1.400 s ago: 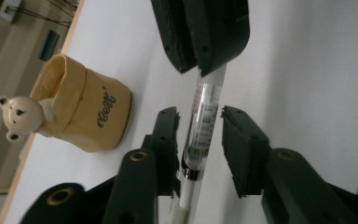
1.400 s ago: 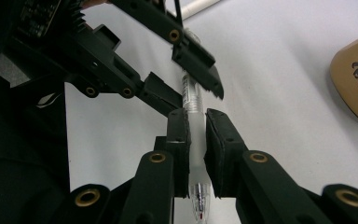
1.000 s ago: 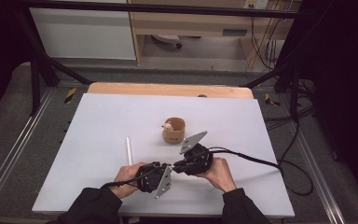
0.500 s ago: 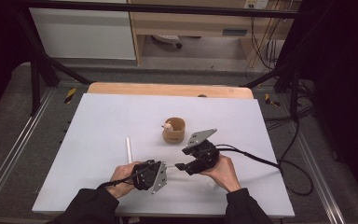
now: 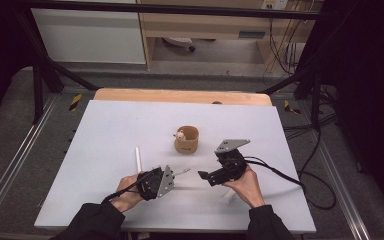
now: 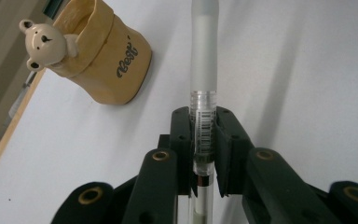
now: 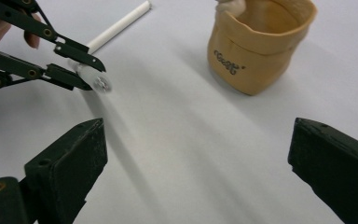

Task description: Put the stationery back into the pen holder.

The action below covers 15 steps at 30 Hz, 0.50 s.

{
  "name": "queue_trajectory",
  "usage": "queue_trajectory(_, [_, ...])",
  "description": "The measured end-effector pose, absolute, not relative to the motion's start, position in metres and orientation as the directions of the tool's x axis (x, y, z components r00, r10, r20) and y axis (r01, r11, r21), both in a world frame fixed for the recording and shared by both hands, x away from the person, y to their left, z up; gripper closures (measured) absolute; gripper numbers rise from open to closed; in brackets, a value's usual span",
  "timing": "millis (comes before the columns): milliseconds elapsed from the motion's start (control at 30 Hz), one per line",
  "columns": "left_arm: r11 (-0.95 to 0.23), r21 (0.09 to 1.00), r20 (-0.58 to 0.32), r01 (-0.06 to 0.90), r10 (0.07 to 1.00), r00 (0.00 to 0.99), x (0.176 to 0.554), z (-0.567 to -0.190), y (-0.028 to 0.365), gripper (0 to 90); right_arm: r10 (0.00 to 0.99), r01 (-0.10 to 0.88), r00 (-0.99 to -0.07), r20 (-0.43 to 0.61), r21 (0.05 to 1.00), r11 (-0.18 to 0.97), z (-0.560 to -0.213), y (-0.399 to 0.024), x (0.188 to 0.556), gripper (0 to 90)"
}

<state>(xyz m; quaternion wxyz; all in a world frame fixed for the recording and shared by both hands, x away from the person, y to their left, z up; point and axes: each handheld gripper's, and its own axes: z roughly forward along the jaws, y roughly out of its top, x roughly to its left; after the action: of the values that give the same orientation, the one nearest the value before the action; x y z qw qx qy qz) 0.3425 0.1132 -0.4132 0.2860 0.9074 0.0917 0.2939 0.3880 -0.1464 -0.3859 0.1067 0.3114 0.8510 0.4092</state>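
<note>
Near the front edge of the white table [image 5: 105,130], on the person's side of the tan bear cup [image 5: 186,139], the left gripper [image 5: 176,175] holds a frosted pen [image 6: 204,70]. Its jaws are nearly closed and pinch the pen at its clear, barcoded section, so that the frosted barrel sticks straight out past the fingertips while the clear rear part runs back between the jaws. In the left gripper view the pen's free end passes just to the right of the cup and clear of it.

Seen from the right gripper view, the same pen [image 7: 95,79] pokes end-on out of the left gripper's thin jaws [image 7: 81,65], well to the left of the cup [image 7: 261,44].

The right gripper [image 5: 204,176] sits on the cup's near right side, pointing toward the left gripper. Its jaws have just been opening and now stand wide apart, with nothing between them but bare table; the pen's tip lies beyond their reach, untouched.

A white stick [image 5: 138,159] lies flat on the table left of the cup, just behind the left hand [image 5: 130,186].
</note>
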Motion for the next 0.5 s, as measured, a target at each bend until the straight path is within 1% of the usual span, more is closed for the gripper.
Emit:
queue_trajectory(267, [-0.746,0.656,0.373,0.111,0.448,0.813,0.350,-0.403,0.116,78.7,0.662,0.469,-0.744,0.085,0.773,0.428,-0.395,-0.166,0.385,1.3])
queue_trajectory(500, [-0.626,0.748,0.230,0.222,0.558,0.797,0.359,-0.391,0.120,78.6,0.692,0.481,-0.716,0.092,0.784,0.394,-0.406,-0.179,0.383,1.5])
